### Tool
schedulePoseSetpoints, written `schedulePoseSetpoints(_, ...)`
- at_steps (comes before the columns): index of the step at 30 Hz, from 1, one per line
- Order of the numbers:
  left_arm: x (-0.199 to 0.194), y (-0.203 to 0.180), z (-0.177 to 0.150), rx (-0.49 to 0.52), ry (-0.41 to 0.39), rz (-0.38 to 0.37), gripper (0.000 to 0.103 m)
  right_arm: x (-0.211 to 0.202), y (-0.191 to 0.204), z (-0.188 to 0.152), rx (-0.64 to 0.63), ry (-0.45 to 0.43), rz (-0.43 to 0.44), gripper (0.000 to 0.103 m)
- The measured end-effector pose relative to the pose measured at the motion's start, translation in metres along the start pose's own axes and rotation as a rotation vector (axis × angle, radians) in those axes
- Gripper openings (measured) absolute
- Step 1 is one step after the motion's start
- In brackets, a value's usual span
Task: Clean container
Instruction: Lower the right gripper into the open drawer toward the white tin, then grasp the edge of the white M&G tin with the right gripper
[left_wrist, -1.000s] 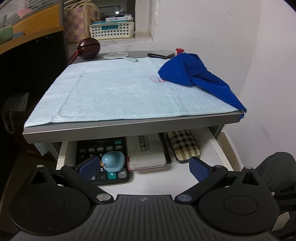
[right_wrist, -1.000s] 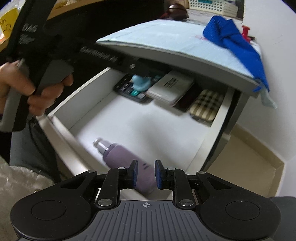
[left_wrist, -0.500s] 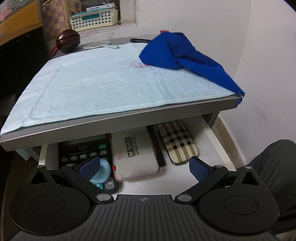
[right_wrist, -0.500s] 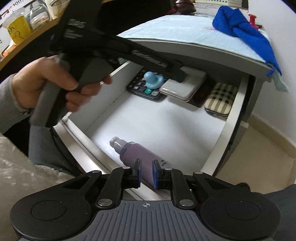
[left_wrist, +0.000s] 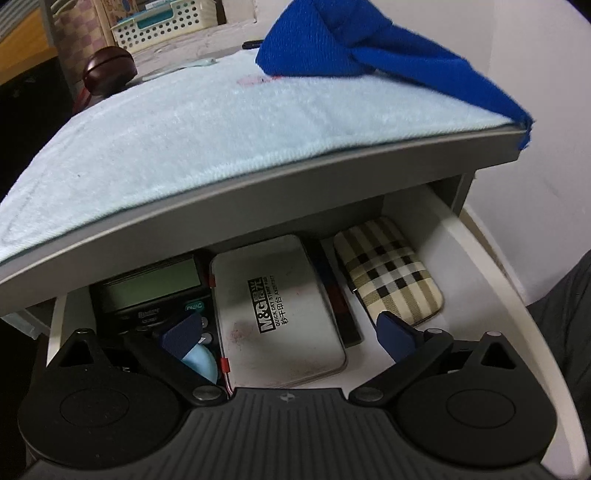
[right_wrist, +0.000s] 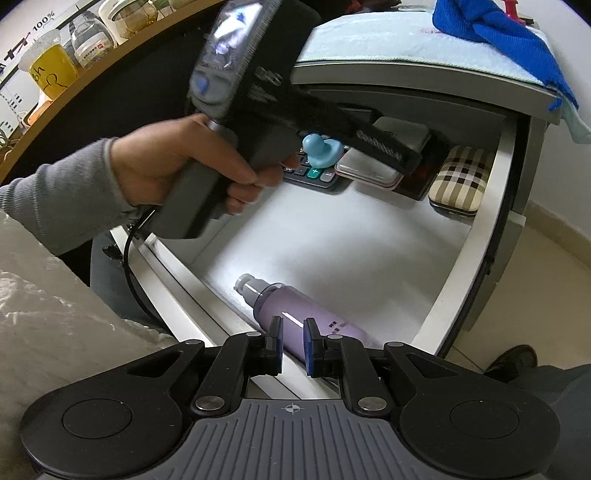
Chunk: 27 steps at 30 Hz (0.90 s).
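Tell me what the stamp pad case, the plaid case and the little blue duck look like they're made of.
Stamp pad case: probably metal or hard plastic; smooth, pale, dull sheen, printed label, smudged. Plaid case: likely fabric or printed leatherette; check pattern, rounded, padded-looking edges. Duck: probably soft rubber or vinyl; one-piece, smooth, slightly glossy.

Cabinet top: pale blue towel (left_wrist: 229, 125) spread flat, a dark round red-brown object (left_wrist: 109, 68) at its far left corner, and a perforated white basket (left_wrist: 166, 26) on the ledge behind. Upper left of the right wrist view: a curved shelf carrying glass jars (right_wrist: 88, 40) and 1 yellow cup (right_wrist: 53, 72) with handwriting. Right of the cabinet: white wall (left_wrist: 535, 92) and beige floor (right_wrist: 546, 258), with 1 dark shoe (right_wrist: 513, 360) at the lower right.
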<state>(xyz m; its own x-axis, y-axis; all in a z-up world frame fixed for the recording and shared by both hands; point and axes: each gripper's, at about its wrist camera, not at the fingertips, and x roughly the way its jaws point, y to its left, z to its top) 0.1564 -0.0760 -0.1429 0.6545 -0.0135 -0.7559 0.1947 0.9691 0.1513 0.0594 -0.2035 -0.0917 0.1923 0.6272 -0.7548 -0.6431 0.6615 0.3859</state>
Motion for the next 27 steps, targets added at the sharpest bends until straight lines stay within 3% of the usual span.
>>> schedulePoseSetpoints(13, 0.031, 0.016, 0.000, -0.108, 0.037, -0.013, 0.094, 0.012, -0.019, 0.032, 0.015, 0.006, -0.007, 0.015)
schedulePoseSetpoints(21, 0.032, 0.018, -0.004, -0.065, 0.014, 0.004, 0.086, 0.018, -0.029, 0.056, 0.000, 0.014, -0.019, 0.017)
schedulePoseSetpoints(27, 0.027, 0.020, -0.008, -0.046, 0.009, -0.011, 0.081, 0.021, -0.040, 0.078, 0.018, -0.028, -0.001, 0.019)
